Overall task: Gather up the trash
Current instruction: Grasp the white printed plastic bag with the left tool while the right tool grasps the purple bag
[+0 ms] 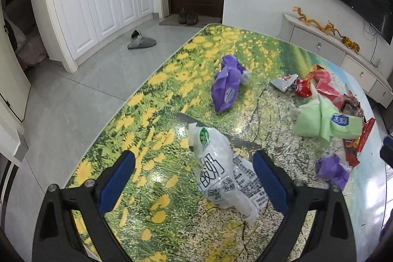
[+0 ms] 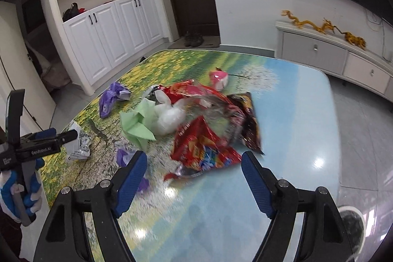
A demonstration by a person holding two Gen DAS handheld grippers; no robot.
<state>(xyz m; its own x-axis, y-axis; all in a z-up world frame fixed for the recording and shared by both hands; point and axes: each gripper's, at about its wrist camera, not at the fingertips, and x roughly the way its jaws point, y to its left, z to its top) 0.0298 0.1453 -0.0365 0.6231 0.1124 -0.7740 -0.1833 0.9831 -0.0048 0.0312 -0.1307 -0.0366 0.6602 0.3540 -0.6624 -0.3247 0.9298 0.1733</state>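
Trash lies scattered on a flower-printed table (image 1: pixel 159 95). My left gripper (image 1: pixel 194 161) is open, its blue fingers either side of a clear white printed plastic bag (image 1: pixel 221 168), not closed on it. Beyond lie a purple wrapper (image 1: pixel 227 87), a green tissue pack (image 1: pixel 319 122) and a small purple scrap (image 1: pixel 332 170). My right gripper (image 2: pixel 194 161) is open and empty just before a red snack bag (image 2: pixel 201 149). A dark snack bag (image 2: pixel 248 119), green pack (image 2: pixel 137 124), white wad (image 2: pixel 169 117) and pink item (image 2: pixel 218 77) lie behind.
A white bin (image 2: pixel 351 222) stands on the floor past the table's right edge. The left gripper (image 2: pixel 32 151) shows at the left of the right wrist view. A TV cabinet (image 2: pixel 331 58), white cupboards (image 1: pixel 98 9) and slippers (image 1: pixel 141 41) surround the table.
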